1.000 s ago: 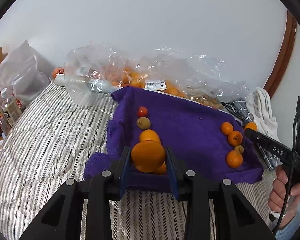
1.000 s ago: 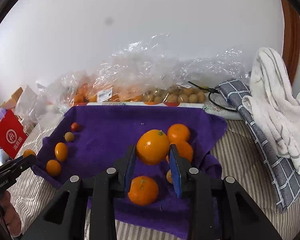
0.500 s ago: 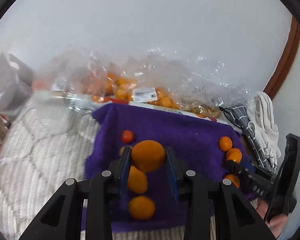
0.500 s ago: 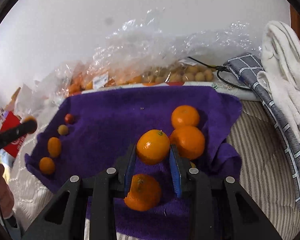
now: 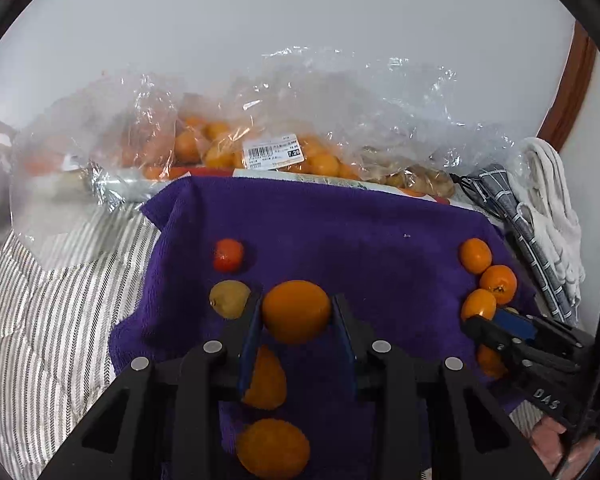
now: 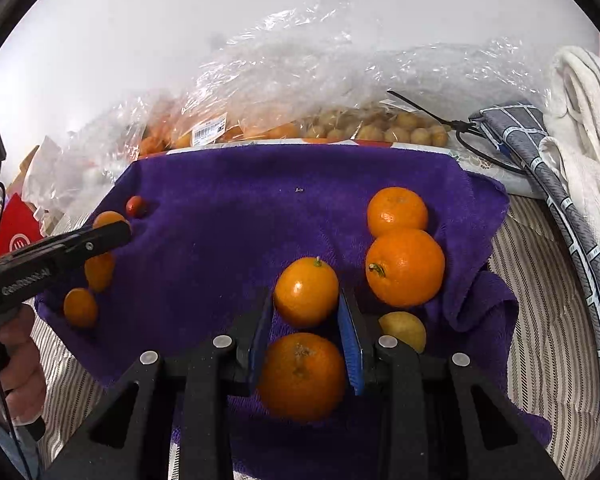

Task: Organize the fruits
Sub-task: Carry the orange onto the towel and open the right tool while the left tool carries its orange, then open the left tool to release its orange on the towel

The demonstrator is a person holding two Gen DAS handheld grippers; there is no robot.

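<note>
Each hand-held gripper (image 5: pixel 297 322) (image 6: pixel 306 318) clamps an orange (image 5: pixel 297 312) (image 6: pixel 306 292)

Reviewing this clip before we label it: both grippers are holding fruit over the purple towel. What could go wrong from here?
1. The right gripper holds its orange directly above another orange; a straight drop could knock it rolling.
2. The left gripper pinches its oval fruit only at the sides, so it may slip.
3. The purple towel lies bunched at its right edge, so released fruit might roll off line.
</note>
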